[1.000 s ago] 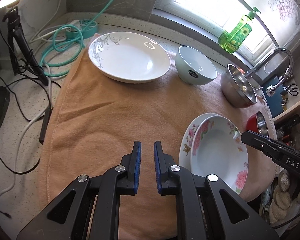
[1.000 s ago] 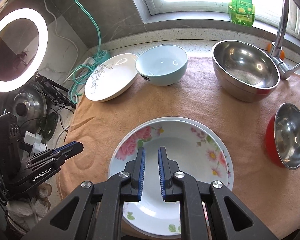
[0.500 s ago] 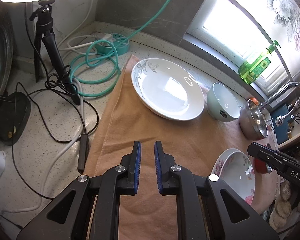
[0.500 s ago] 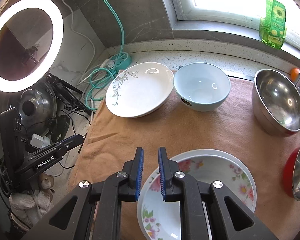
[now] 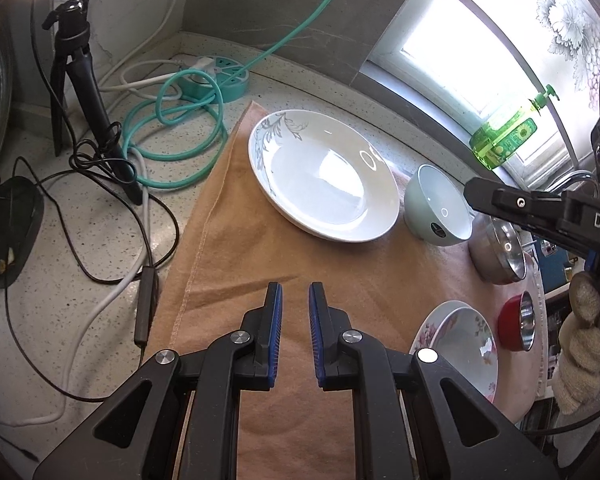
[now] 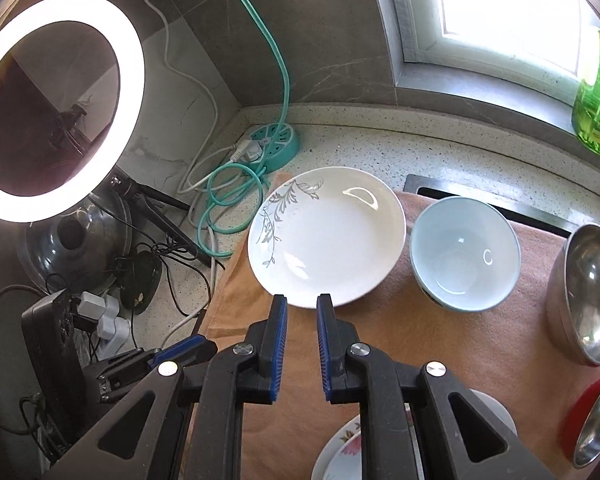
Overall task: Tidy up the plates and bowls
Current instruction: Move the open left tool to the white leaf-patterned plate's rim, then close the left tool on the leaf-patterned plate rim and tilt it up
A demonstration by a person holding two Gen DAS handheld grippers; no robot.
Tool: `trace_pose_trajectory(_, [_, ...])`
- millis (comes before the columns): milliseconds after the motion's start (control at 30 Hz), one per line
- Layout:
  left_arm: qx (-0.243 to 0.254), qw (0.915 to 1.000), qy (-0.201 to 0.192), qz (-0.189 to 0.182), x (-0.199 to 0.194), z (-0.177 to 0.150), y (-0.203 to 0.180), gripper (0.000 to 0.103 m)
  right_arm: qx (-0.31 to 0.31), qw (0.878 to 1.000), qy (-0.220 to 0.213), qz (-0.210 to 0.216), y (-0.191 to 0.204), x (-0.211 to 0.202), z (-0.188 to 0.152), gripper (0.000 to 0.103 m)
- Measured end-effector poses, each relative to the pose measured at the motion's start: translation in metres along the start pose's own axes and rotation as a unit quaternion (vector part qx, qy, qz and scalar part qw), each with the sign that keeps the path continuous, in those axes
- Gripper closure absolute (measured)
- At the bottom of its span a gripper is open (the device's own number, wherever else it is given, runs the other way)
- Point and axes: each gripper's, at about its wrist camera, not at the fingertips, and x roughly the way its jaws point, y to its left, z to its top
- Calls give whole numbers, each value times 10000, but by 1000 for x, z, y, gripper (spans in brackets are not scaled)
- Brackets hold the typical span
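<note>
Plates break and slip, so grab the white plate (image 6: pixel 327 236) by its thin near rim. It sits far left on the orange towel (image 6: pixel 440 336), beside the blue bowl (image 6: pixel 465 253). Your right gripper (image 6: pixel 301 312) and left gripper (image 5: pixel 294 300) are nearly shut, holding nothing. You have three plates, one blue bowl, two steel bowls.
</note>
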Motion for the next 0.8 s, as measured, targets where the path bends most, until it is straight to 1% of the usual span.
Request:
trace_pose_trajectory(133, [-199, 9998, -58, 69, 0, 6, 2, 91, -122, 9997, 121, 195, 1, 12, 23, 89])
trace_pose_trajectory(333, [-577, 9983, -28, 95, 12, 14, 8, 91, -262, 9984, 401, 285, -8, 38, 55, 87])
trace_pose_trajectory(500, [-808, 9967, -1, 114, 24, 21, 10, 91, -448, 9970, 579, 230, -19, 57, 77, 87])
trace_pose_trajectory(800, [-1041, 9946, 43, 35, 44, 34, 3, 91, -479, 9949, 869, 167, -46, 90, 106, 85])
